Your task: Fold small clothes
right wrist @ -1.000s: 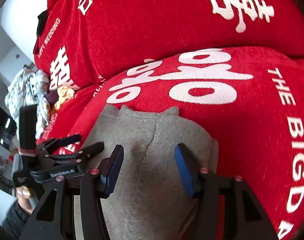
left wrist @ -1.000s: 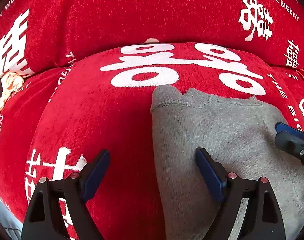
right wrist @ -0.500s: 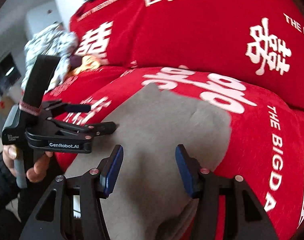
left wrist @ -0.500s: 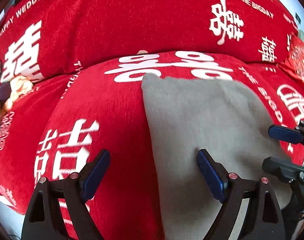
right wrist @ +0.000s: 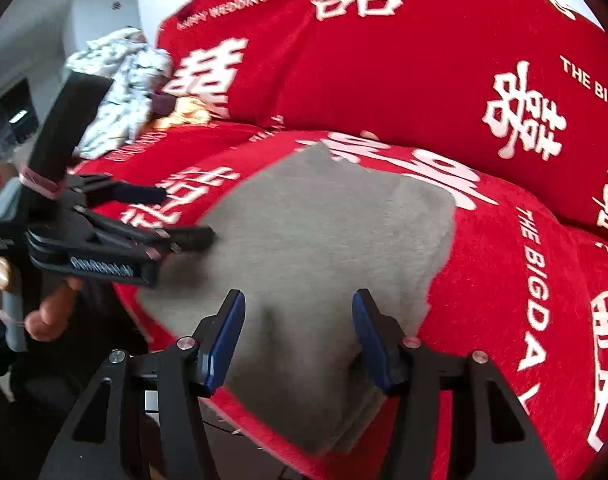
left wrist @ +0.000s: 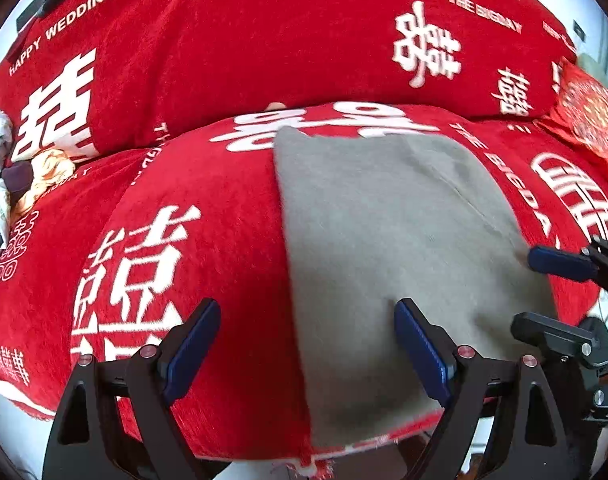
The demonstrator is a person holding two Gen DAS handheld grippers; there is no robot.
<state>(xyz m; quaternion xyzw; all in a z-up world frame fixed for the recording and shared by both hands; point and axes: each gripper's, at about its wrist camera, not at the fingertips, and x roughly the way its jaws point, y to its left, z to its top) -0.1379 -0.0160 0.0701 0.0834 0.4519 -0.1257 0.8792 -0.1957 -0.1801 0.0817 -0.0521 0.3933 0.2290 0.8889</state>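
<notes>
A folded grey garment (left wrist: pixel 392 248) lies flat on the red sofa seat (left wrist: pixel 183 208); it also shows in the right wrist view (right wrist: pixel 324 248). My left gripper (left wrist: pixel 304 344) is open and empty above the garment's near left edge; its right finger hangs over the cloth. It shows from the side in the right wrist view (right wrist: pixel 183 216). My right gripper (right wrist: pixel 297 336) is open and empty above the garment's near right part. It shows at the right edge of the left wrist view (left wrist: pixel 544 292).
The sofa cover is red with white lettering; its backrest (left wrist: pixel 263 40) rises behind the seat. A heap of white patterned clothes (right wrist: pixel 119 80) lies at the far left end. A red cushion (left wrist: pixel 588 116) sits at the right. The seat's front edge (left wrist: pixel 344 448) is close below the grippers.
Both grippers have pulled back and up from the garment towards the seat's front edge, staying open. The garment lies folded and still.
</notes>
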